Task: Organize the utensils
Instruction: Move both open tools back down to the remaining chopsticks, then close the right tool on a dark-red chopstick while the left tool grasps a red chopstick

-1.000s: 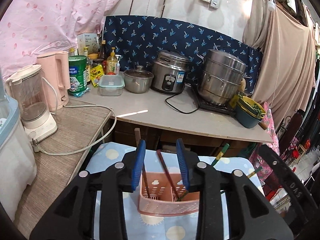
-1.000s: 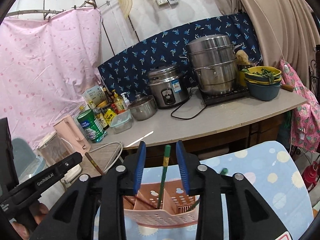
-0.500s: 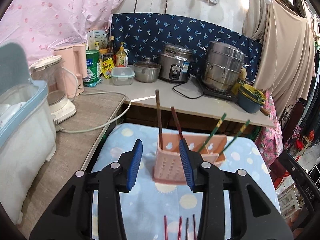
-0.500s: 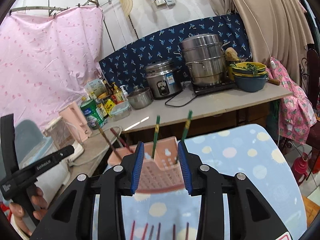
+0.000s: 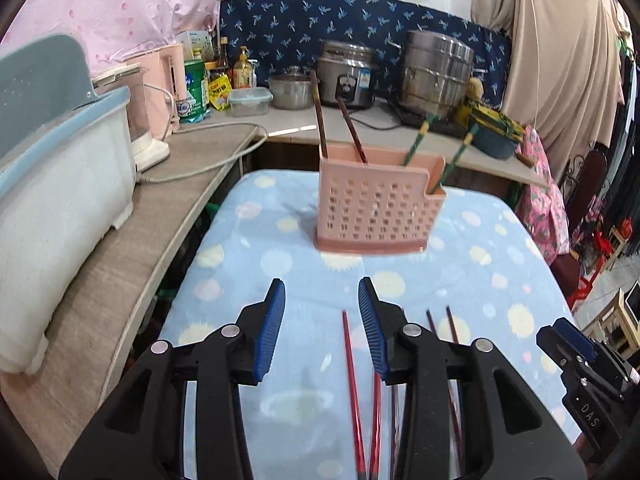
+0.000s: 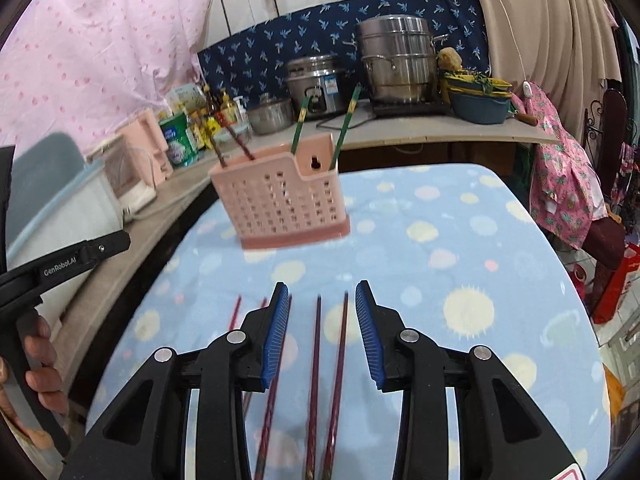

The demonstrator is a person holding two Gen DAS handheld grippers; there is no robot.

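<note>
A pink perforated utensil holder (image 5: pixel 376 204) stands on the blue dotted table cover (image 5: pixel 248 264); it also shows in the right wrist view (image 6: pixel 280 204). It holds two brown chopsticks (image 5: pixel 320 120) and two green chopsticks (image 5: pixel 418 142). Several red and dark chopsticks (image 5: pixel 352 380) lie flat on the cover near me, also in the right wrist view (image 6: pixel 318 360). My left gripper (image 5: pixel 321 304) is open and empty above them. My right gripper (image 6: pixel 322 304) is open and empty over the loose chopsticks.
A grey counter (image 5: pixel 120 272) runs along the left with a white-and-blue bin (image 5: pixel 60 168), a blender (image 5: pixel 140 120) and a cable. The back counter holds a rice cooker (image 5: pixel 348 76), a steel steamer pot (image 5: pixel 436 72) and bowls (image 5: pixel 492 136).
Both grippers have drawn back from the holder and lowered toward the near table edge. The holder now stands farther ahead, and the loose chopsticks have come into view beneath the grippers.
</note>
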